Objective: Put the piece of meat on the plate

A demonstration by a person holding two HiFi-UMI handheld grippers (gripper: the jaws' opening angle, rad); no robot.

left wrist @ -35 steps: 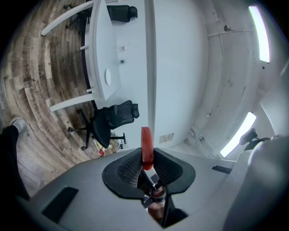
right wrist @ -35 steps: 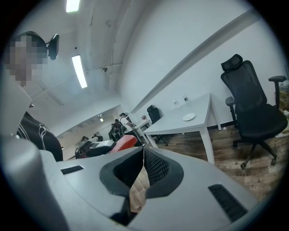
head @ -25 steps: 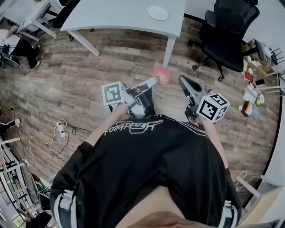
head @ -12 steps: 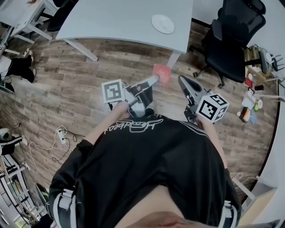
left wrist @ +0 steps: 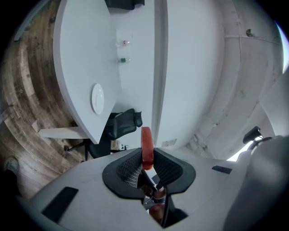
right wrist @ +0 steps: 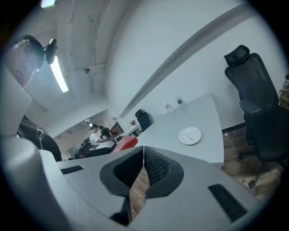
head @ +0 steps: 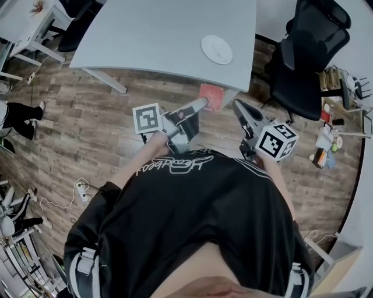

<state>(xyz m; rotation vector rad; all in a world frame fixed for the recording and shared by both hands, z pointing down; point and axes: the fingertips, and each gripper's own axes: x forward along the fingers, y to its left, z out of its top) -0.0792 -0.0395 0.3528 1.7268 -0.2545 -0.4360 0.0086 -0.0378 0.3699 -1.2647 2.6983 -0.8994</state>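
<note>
My left gripper [head: 203,103] is shut on a flat red piece of meat [head: 211,96], held out over the wooden floor just short of the grey table [head: 163,35]. In the left gripper view the meat [left wrist: 146,145] stands edge-on between the jaws of that gripper [left wrist: 145,161]. A white plate [head: 217,49] lies near the table's right front corner and also shows as the plate [left wrist: 97,99] and the plate [right wrist: 189,135]. My right gripper [head: 238,107] is level beside the left one, its jaws touching with nothing between them [right wrist: 143,152].
A black office chair [head: 306,55] stands right of the table. Small items crowd a shelf [head: 329,125] at the far right. Cables and a power strip [head: 81,189] lie on the floor at left. Another desk [head: 32,14] is at the upper left.
The table and plate have come closer and lower in the head view as both grippers travel toward them. The meat stays gripped in the left gripper; the right stays shut.
</note>
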